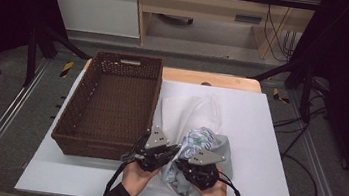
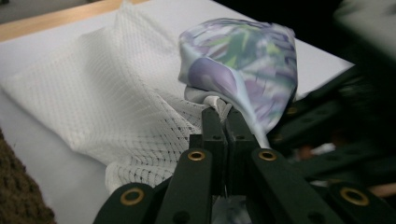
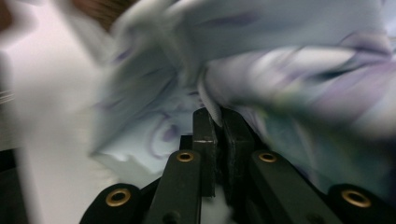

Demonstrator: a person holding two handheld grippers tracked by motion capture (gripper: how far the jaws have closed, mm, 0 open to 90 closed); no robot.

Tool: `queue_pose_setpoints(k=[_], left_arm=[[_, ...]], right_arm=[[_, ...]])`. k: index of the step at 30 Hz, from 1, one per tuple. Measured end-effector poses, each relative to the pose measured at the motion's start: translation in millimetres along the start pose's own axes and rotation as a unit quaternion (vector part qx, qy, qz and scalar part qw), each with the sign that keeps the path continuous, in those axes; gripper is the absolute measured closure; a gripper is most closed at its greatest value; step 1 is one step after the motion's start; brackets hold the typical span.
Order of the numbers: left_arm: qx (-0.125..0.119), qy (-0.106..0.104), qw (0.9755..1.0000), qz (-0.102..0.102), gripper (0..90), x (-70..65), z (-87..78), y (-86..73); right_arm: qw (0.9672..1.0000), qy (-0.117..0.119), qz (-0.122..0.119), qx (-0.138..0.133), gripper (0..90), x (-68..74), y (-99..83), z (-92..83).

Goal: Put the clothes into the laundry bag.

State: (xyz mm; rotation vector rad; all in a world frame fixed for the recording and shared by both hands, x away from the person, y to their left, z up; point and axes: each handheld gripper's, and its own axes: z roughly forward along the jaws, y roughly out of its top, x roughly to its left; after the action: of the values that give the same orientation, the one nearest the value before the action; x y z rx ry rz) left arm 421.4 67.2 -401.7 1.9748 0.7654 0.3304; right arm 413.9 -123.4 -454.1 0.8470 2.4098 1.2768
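My table [image 1: 205,78] shows as a strip of pale wood along the far edge; the rest is under a white board [image 1: 266,154] laid flat on it. On that board, a brown wicker basket [image 1: 77,116] sits to the left, its long side running away from me, its right wall just beside the mesh bag [image 1: 186,110]. The bag is white net, spread flat on the board to the right of the basket, its near end bunched up. A flowered cloth [image 1: 202,139] in purple and green lies bundled on the bag's near part, right of the basket's near corner. Right of the bag I see bare white board.
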Motion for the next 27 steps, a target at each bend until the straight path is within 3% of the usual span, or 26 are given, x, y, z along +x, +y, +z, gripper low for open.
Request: queue_pose_setpoints(k=[1, 2, 3, 4, 5, 7, 10, 12, 14, 16, 18, 19, 20, 21, 22, 23, 24, 25, 26, 27], left_arm=[[-0.003, -0.001, 1.0000, 0.002, 88.1, -2.1, -1.6, 1.0], [-0.003, -0.001, 1.0000, 0.002, 88.1, -2.1, -1.6, 1.0], [-0.002, -0.006, 1.0000, 0.007, 88.1, -5.5, -2.9, 2.6], [-0.002, -0.006, 1.0000, 0.007, 88.1, -5.5, -2.9, 2.6], [0.003, -0.008, 0.9999, 0.010, 88.1, -7.5, -0.6, 1.7], [0.010, -0.010, 0.9998, 0.013, 88.1, -9.3, 3.9, -0.7], [0.016, -0.005, 0.9997, 0.019, 88.0, -10.6, 7.6, -2.9], [0.018, -0.003, 0.9997, 0.019, 88.0, -9.0, 9.1, -5.1], [0.020, 0.000, 0.9996, 0.018, 88.0, -7.9, 9.5, -5.5], [0.023, 0.001, 0.9996, 0.015, 88.0, -5.7, 11.1, -7.1], [0.026, 0.004, 0.9996, 0.014, 88.0, -4.2, 12.5, -8.5], [0.028, 0.006, 0.9995, 0.012, 88.0, -2.3, 13.2, -9.3], [0.028, 0.006, 0.9995, 0.012, 88.0, -2.3, 13.2, -9.3], [0.028, 0.007, 0.9995, 0.011, 88.0, -1.3, 13.2, -9.5], [0.028, 0.007, 0.9995, 0.011, 88.0, -1.3, 13.2, -9.5], [0.028, 0.008, 0.9995, 0.011, 88.0, -0.7, 13.2, -9.8], [0.028, 0.008, 0.9995, 0.011, 88.0, -0.7, 13.2, -9.8], [0.028, 0.008, 0.9995, 0.012, 88.0, -0.7, 13.7, -10.0], [0.028, 0.008, 0.9995, 0.012, 88.0, -0.7, 13.7, -10.0], [0.028, 0.007, 0.9995, 0.012, 88.0, -0.8, 14.0, -10.1]], right_arm=[[0.9998, -0.019, 0.007, 0.007, 85.9, -3.0, -1.7, 6.6], [0.9998, -0.019, 0.007, 0.007, 85.9, -3.0, -1.7, 6.6], [0.9981, -0.060, 0.013, 0.011, 85.8, -8.0, -5.6, 15.0], [0.9981, -0.060, 0.013, 0.011, 85.8, -8.0, -5.6, 15.0], [0.9947, -0.101, 0.018, 0.001, 85.5, -11.6, -8.9, 19.6], [0.9916, -0.128, 0.016, -0.003, 85.1, -13.0, -9.6, 21.8], [0.9907, -0.133, 0.027, -0.010, 84.1, -15.1, -10.0, 22.1], [0.9937, -0.105, 0.037, -0.016, 73.8, -16.1, -8.5, 14.6], [0.9949, -0.091, 0.038, -0.020, 68.5, -15.7, -7.4, 10.2], [0.9954, -0.080, 0.034, -0.040, 57.3, -12.4, -2.7, -10.1], [0.9951, -0.079, 0.036, -0.047, 55.7, -12.2, -0.1, -18.2], [0.9942, -0.080, 0.036, -0.062, 51.6, -13.0, 6.2, -35.1], [0.9942, -0.080, 0.036, -0.062, 51.6, -13.0, 6.2, -35.1], [0.9907, -0.103, 0.028, -0.084, 45.2, -16.7, 11.5, -51.6], [0.9907, -0.103, 0.028, -0.084, 45.2, -16.7, 11.5, -51.6], [0.9848, -0.140, 0.024, -0.100, 36.6, -23.7, 13.9, -66.3], [0.9848, -0.140, 0.024, -0.100, 36.6, -23.7, 13.9, -66.3], [0.9801, -0.169, 0.030, -0.100, 27.6, -34.6, 11.6, -75.7], [0.9801, -0.169, 0.030, -0.100, 27.6, -34.6, 11.6, -75.7], [0.9785, -0.180, 0.060, -0.080, 21.4, -50.4, 3.7, -76.4]])
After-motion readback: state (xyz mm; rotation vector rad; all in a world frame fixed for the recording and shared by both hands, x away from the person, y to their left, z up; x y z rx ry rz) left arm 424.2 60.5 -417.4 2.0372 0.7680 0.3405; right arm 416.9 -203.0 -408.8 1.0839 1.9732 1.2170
